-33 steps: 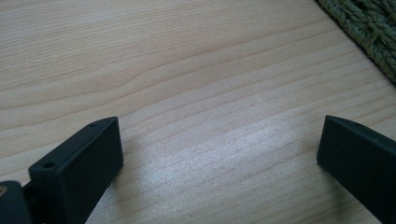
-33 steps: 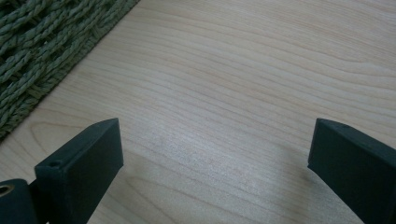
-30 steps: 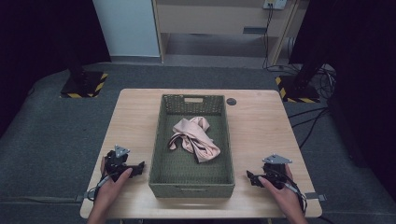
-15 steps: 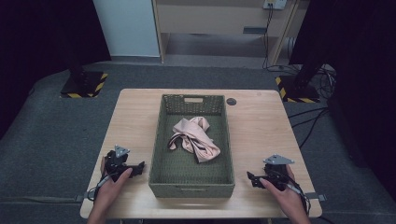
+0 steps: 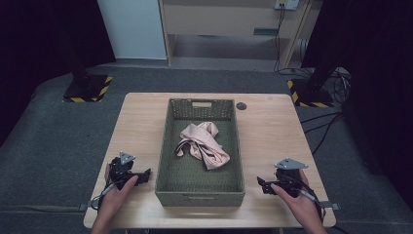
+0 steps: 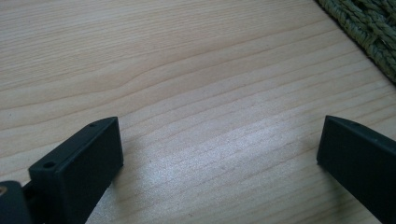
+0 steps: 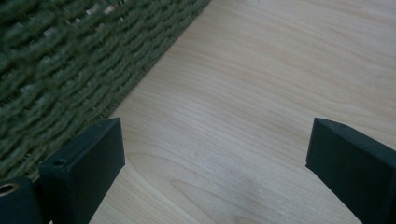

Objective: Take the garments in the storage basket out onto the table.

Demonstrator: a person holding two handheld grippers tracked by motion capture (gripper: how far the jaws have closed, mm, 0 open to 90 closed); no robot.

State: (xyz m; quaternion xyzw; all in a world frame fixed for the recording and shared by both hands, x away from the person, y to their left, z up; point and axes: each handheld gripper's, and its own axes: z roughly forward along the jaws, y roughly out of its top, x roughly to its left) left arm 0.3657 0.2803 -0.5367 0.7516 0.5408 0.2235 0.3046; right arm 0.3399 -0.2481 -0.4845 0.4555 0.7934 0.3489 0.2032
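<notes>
A green woven basket (image 5: 168,141) stands in the middle of the wooden table (image 5: 272,131), and a crumpled pink cloth (image 5: 202,144) lies inside it. My left gripper (image 5: 146,174) rests on the table just left of the basket's near corner. It is open, with bare wood between its jaws (image 6: 219,154) and the basket's wall (image 6: 369,23) at the upper right. My right gripper (image 5: 260,184) rests to the right of the basket's near end. It is open too, over bare wood (image 7: 215,149), with the basket's wall (image 7: 70,70) close on its left.
A small dark round disc (image 5: 241,106) lies on the table by the basket's far right corner. Beyond the table stand a wooden cabinet (image 5: 229,19), two black stands with striped bases (image 5: 85,87), and cables (image 5: 321,131) on the grey floor.
</notes>
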